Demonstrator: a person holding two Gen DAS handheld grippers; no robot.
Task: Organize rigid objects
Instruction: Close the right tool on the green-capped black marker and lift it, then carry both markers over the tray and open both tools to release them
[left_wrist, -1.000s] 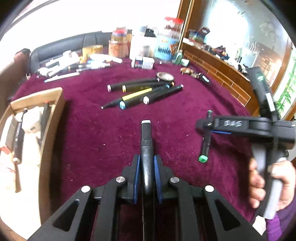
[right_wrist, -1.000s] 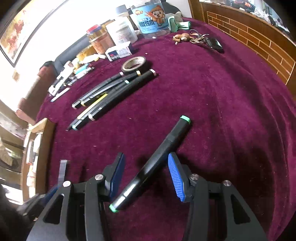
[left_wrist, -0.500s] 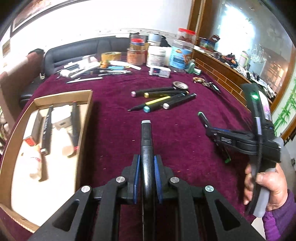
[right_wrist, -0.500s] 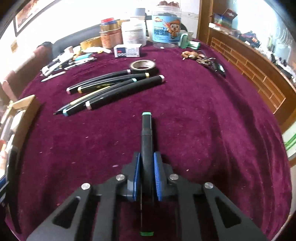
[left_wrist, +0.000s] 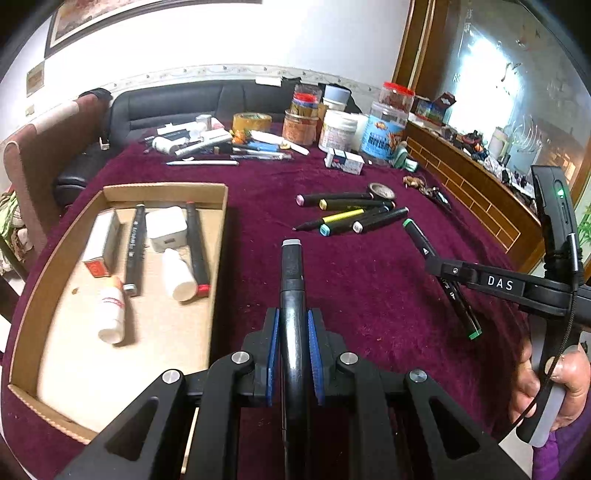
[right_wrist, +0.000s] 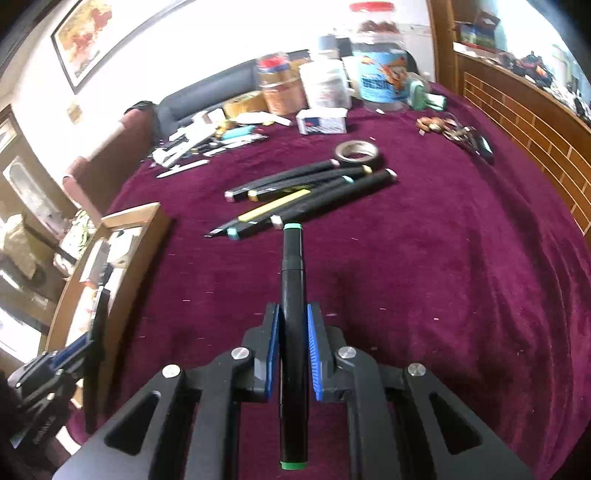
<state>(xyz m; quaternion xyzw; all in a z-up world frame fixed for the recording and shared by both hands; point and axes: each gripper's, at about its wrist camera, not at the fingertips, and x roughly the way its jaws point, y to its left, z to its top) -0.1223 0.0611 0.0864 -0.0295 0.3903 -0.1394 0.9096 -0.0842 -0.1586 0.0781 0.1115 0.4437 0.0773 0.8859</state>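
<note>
My left gripper (left_wrist: 292, 325) is shut on a black marker with a grey cap (left_wrist: 291, 273) that points forward above the maroon cloth. Left of it lies a cardboard tray (left_wrist: 221, 206) holding two black markers, white bottles, a white charger and a small box. My right gripper (right_wrist: 292, 321) is shut on a black marker with green ends (right_wrist: 292, 266), lifted off the cloth. The left wrist view shows that same green-ended marker (left_wrist: 419, 240) held at the right by the right gripper. Several black markers (right_wrist: 314, 188) lie in a loose row ahead.
A roll of tape (right_wrist: 357, 152) sits beside the marker row. Jars, tubs, a small box and scattered pens crowd the far edge (left_wrist: 332, 129). Keys (right_wrist: 458, 129) lie at the far right. A person's hand (left_wrist: 554, 384) grips the right handle. A wooden ledge borders the right side.
The right gripper closed on the green-ended marker and lifted it off the cloth. The left gripper carried its grey-capped marker toward the tray, which has come fully into view.
</note>
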